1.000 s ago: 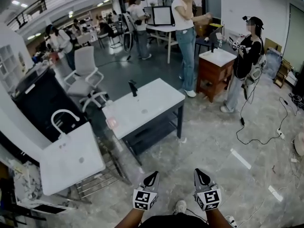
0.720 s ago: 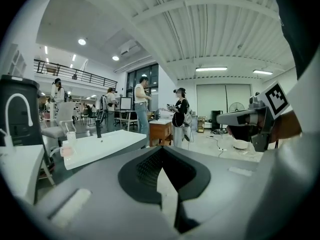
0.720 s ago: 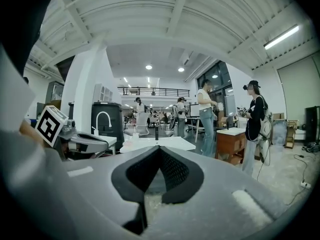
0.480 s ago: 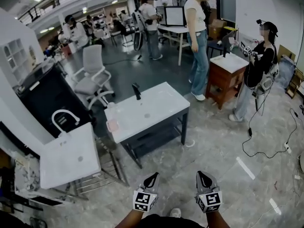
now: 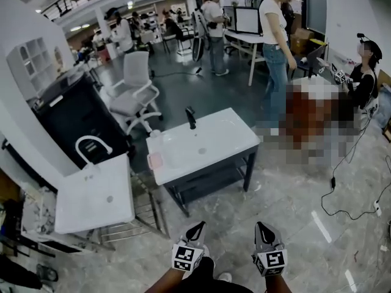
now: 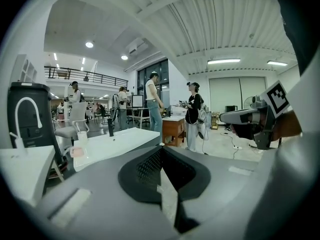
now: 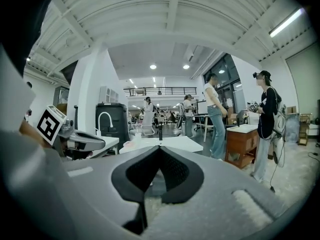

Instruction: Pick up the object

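Observation:
A white table [image 5: 208,140] stands a few steps ahead. On it are a black upright object [image 5: 191,117], a pink item [image 5: 154,160] at the left edge and a clear cup [image 5: 154,137]. My left gripper [image 5: 195,229] and right gripper [image 5: 263,228] hang low over the floor, side by side, well short of the table. Both are shut with nothing between the jaws. The left gripper view shows the left gripper [image 6: 161,147], the table [image 6: 122,140] and the black object [image 6: 110,127] far off. In the right gripper view the right gripper [image 7: 160,147] points at the table [image 7: 175,143].
A white sink unit [image 5: 91,197] with a curved tap [image 5: 93,144] stands at the left on a wire rack, a black cabinet [image 5: 76,118] behind it. A white office chair [image 5: 137,90] and several people [image 5: 276,47] stand beyond. A cable [image 5: 348,188] lies on the floor at right.
The head view has swung left and come closer, so the table has slid right and looks larger. Both grippers keep their place at the bottom of the view, still shut.

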Action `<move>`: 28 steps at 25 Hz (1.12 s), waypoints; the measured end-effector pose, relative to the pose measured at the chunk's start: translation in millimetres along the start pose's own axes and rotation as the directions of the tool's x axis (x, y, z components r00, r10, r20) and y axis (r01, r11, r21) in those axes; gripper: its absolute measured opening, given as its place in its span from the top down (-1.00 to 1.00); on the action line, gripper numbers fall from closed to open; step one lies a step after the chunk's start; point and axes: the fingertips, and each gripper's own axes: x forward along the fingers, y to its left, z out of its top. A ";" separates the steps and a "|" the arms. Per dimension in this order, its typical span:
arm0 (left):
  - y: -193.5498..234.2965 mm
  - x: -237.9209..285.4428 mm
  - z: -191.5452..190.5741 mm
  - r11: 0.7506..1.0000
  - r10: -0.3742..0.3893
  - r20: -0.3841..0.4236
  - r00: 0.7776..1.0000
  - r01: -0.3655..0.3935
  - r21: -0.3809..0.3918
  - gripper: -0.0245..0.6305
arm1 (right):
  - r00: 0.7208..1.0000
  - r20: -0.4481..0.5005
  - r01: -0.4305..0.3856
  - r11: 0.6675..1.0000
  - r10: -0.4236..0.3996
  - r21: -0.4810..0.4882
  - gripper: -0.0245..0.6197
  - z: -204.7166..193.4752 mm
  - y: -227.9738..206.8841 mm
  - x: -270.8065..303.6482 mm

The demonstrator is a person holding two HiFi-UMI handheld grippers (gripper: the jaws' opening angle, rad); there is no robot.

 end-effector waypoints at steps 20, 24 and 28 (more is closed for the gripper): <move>160.1 52.2 22.9 0.992 0.126 0.021 0.992 -0.125 -0.033 0.87 | 0.984 -0.026 -0.175 0.983 0.174 -0.050 0.91 40.8 48.9 184.3; 200.1 57.9 23.1 0.987 0.155 0.000 0.988 -0.155 -0.048 0.87 | 0.978 -0.050 -0.206 0.977 0.204 -0.059 0.91 50.5 64.6 225.6; 234.6 63.8 23.0 0.981 0.187 0.017 0.982 -0.186 -0.055 0.87 | 0.972 -0.029 -0.233 0.968 0.231 -0.098 0.91 58.3 79.1 261.5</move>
